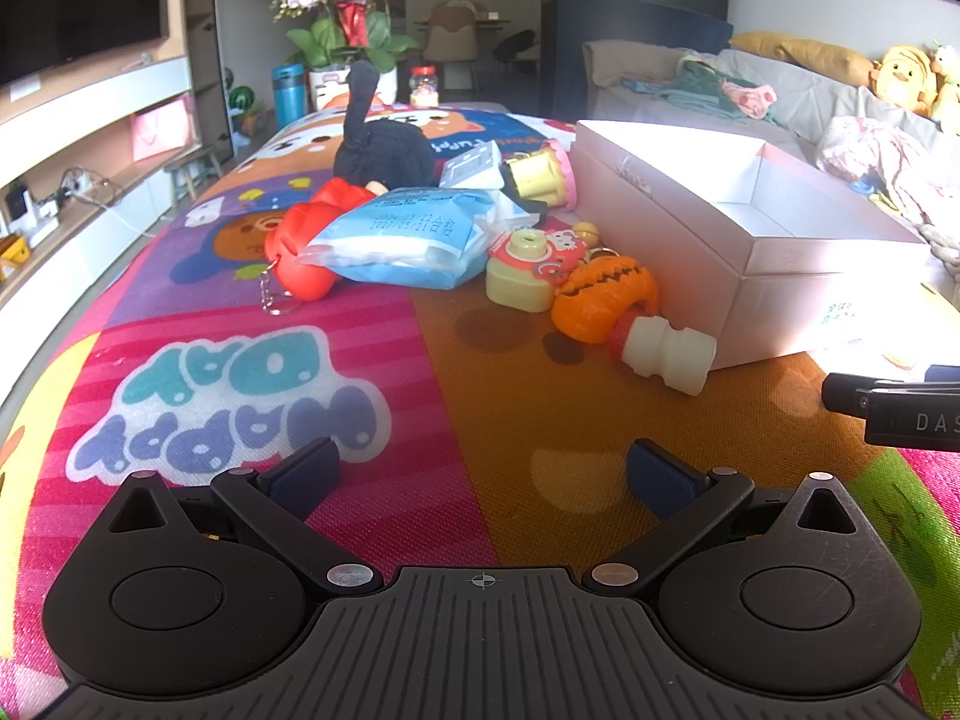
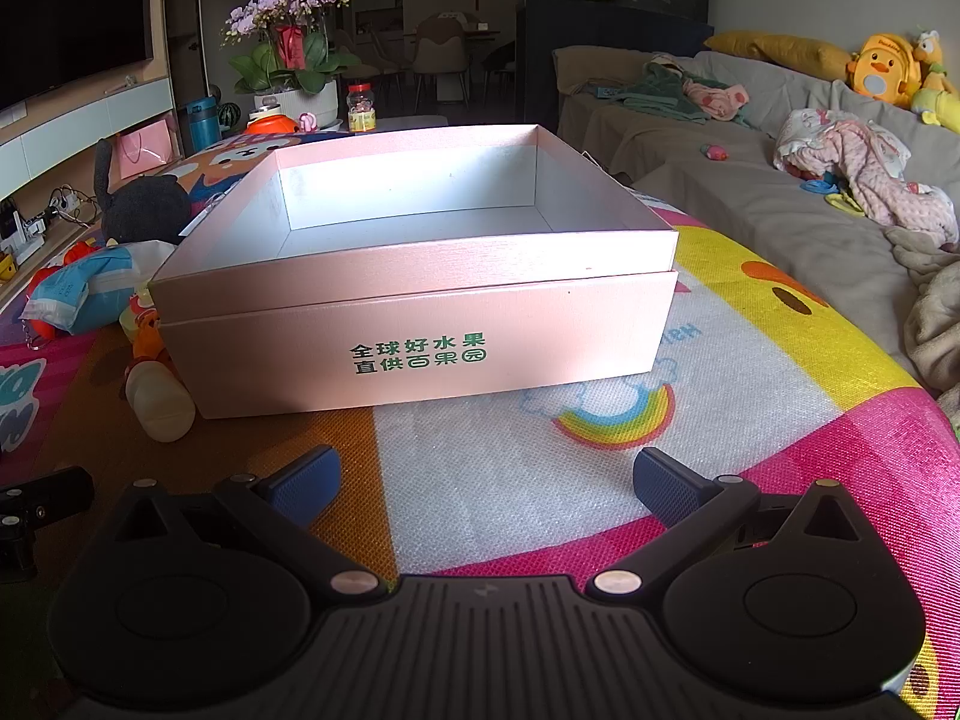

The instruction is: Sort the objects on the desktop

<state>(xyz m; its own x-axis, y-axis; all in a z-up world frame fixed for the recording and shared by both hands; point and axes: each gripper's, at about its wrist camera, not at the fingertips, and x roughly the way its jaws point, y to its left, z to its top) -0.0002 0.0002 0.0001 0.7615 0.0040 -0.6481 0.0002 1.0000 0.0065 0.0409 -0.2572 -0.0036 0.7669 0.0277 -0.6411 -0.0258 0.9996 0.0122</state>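
Observation:
A heap of small objects lies on the colourful cartoon mat (image 1: 240, 396): a white toy bottle with a red cap (image 1: 666, 351), an orange pumpkin toy (image 1: 600, 297), a yellow heart-shaped toy (image 1: 528, 270), a blue plastic pack (image 1: 396, 237), a red squishy toy on a keychain (image 1: 306, 240) and a black plush (image 1: 378, 144). To their right stands an open pink box (image 1: 798, 282), empty inside (image 2: 414, 222). My left gripper (image 1: 480, 474) hovers open in front of the heap, nothing between its fingers. My right gripper (image 2: 486, 480) stands open before the box's front wall (image 2: 420, 336).
A grey sofa (image 2: 750, 192) with clothes and plush toys runs along the right. At the table's far end stand an orchid pot (image 2: 294, 54), a jar (image 2: 361, 108) and a blue tumbler (image 1: 288, 93). A TV wall with shelves is on the left.

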